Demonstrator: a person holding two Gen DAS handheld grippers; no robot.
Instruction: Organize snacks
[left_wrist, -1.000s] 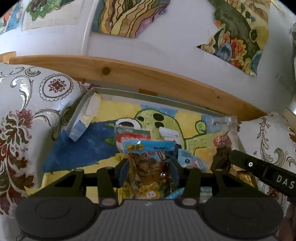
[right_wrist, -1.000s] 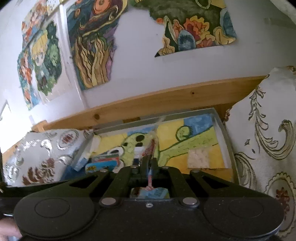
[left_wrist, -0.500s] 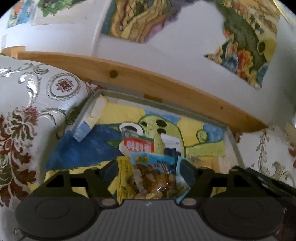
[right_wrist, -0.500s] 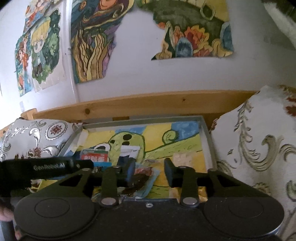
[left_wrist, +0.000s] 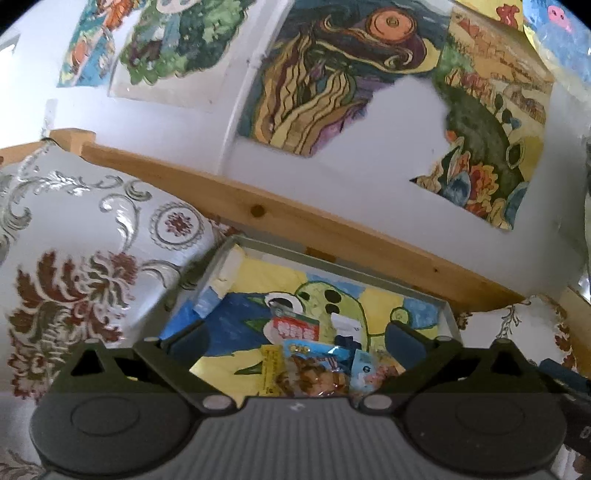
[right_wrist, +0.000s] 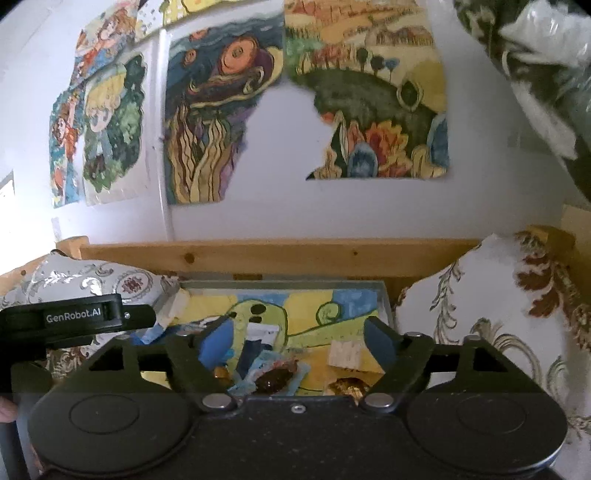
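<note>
Both grippers, left (left_wrist: 295, 341) and right (right_wrist: 295, 343), are held spread wide and empty above the tray (left_wrist: 448, 314). The snacks (left_wrist: 314, 373) lie heaped in it, so a release step seems finished. A fresh packet must next be chosen and straddled.

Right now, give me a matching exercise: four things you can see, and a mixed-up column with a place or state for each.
Things:
1. left gripper
2. red and white packet
3. tray
4. floral cushion

Places or states:
A. right of the tray
B. lined with a green cartoon drawing
C. open, holding nothing
D. lying on the tray, beyond the blue snack bag

Pairs: 1-C, 2-D, 3-B, 4-A
</note>
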